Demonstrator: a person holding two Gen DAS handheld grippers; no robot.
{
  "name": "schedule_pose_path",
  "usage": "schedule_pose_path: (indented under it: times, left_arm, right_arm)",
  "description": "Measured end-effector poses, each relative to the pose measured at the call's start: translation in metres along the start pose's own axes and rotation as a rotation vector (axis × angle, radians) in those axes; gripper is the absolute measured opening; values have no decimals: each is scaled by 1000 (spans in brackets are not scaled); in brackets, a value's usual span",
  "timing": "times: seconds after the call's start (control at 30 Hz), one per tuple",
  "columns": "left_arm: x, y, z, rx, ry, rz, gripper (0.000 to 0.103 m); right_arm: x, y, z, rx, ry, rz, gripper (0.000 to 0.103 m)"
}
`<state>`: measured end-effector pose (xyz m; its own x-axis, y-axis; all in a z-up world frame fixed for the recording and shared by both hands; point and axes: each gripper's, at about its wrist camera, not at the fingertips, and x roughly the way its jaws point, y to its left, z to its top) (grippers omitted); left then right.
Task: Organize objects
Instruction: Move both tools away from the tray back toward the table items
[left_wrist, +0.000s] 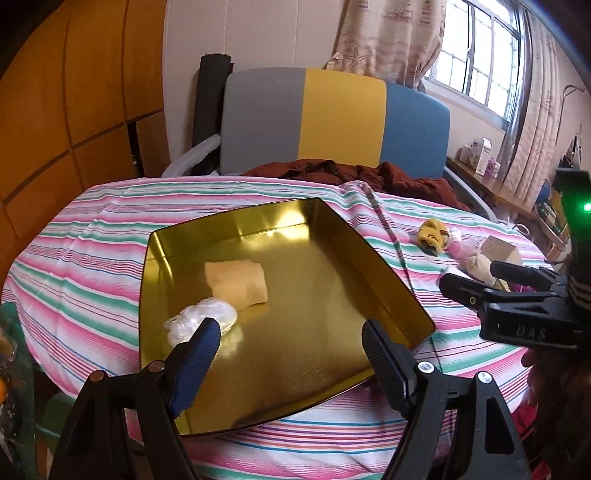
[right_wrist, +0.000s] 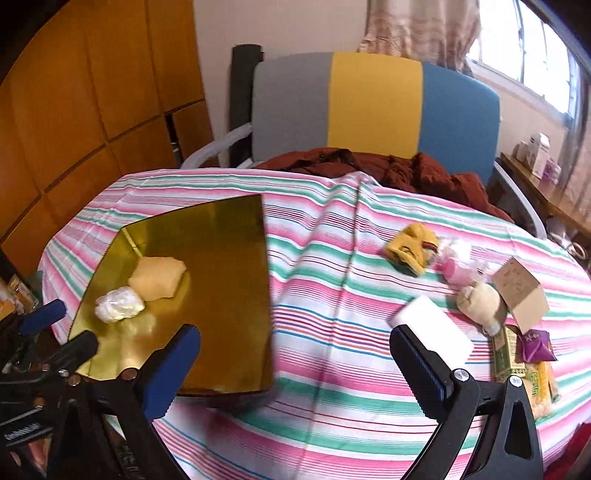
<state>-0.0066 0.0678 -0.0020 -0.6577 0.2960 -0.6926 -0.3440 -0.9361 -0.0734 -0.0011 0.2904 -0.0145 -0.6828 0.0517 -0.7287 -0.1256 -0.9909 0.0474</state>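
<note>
The left gripper (left_wrist: 290, 334) had its jaws spread wide over the gold tin (left_wrist: 332, 295) on the striped tabletop (left_wrist: 92, 236). A yellow sponge (left_wrist: 236, 282) lay ahead of the jaws, and a clear bag (left_wrist: 199, 321) touched the left jaw. The right gripper (right_wrist: 295, 343) also had its jaws spread, holding nothing. A white block (right_wrist: 432, 325) lay just past its right jaw, with small toys (right_wrist: 458, 266) beyond.

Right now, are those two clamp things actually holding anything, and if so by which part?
Nothing is held. The left gripper hangs open over the gold tin; the right gripper is open above the striped cloth.
</note>
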Motion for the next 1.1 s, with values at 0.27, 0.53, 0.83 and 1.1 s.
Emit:
schedule_pose_path:
  times: [0.27,0.53,0.83,1.1]
  left_arm:
    - [5,-11,4,20,16,-53,80]
    - [7,-47,19,106,8,-96,80]
    - [28,-131,45,262,17,-215,80]
    - [67,-198,52,293,131,-326,80]
  right_arm:
    - [0,-71,16,82,-6,-76,103]
    - [-7,-181,45,173,-120,-258,103]
    - [3,-291,15,585,-123,-234,103]
    - [-8,-302,13,625,-117,-188,103]
